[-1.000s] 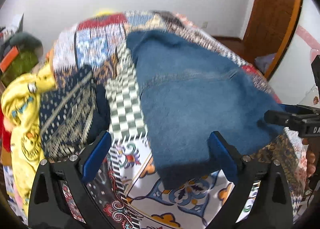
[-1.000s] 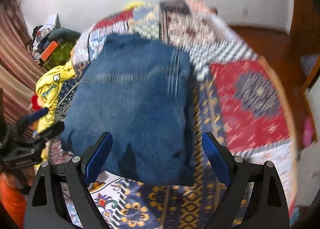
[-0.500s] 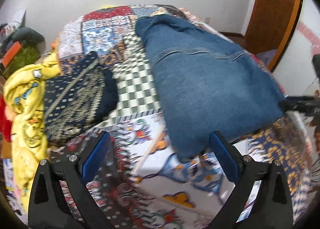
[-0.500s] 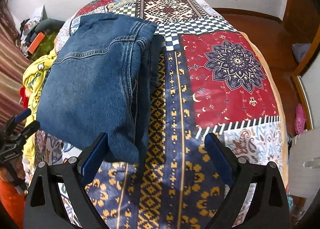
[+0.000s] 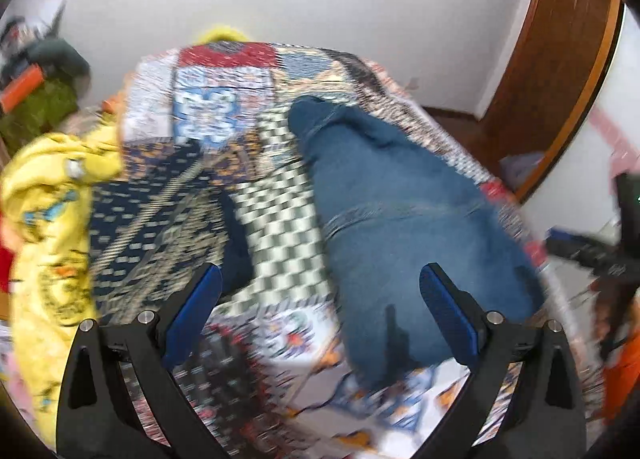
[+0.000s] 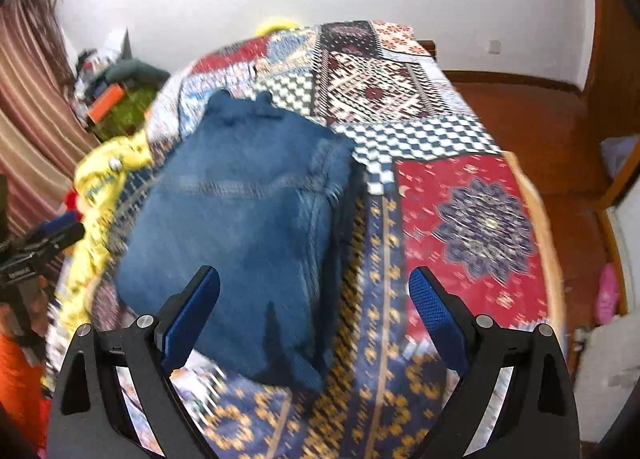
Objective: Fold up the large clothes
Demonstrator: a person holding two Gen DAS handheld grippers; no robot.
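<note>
one patchwork bedspread fills most of both views, and on it lies the folded pair of jeans, a thick blue block in the centre left of the right wrist view and centre right of the left wrist view. a yellow garment and a dark patterned cloth lie at the left of the left wrist view, beside the jeans but apart from them. the left gripper has its jaws spread wide with nothing between them; the right gripper has just been opening and also stands wide, empty, above the near edge of the jeans. the fold on the jeans looks done and both tools seem to be leaving it. next, i judge, comes setting the jeans aside or reaching left for the yellow garment, which calls for spreading it flat first.
</note>
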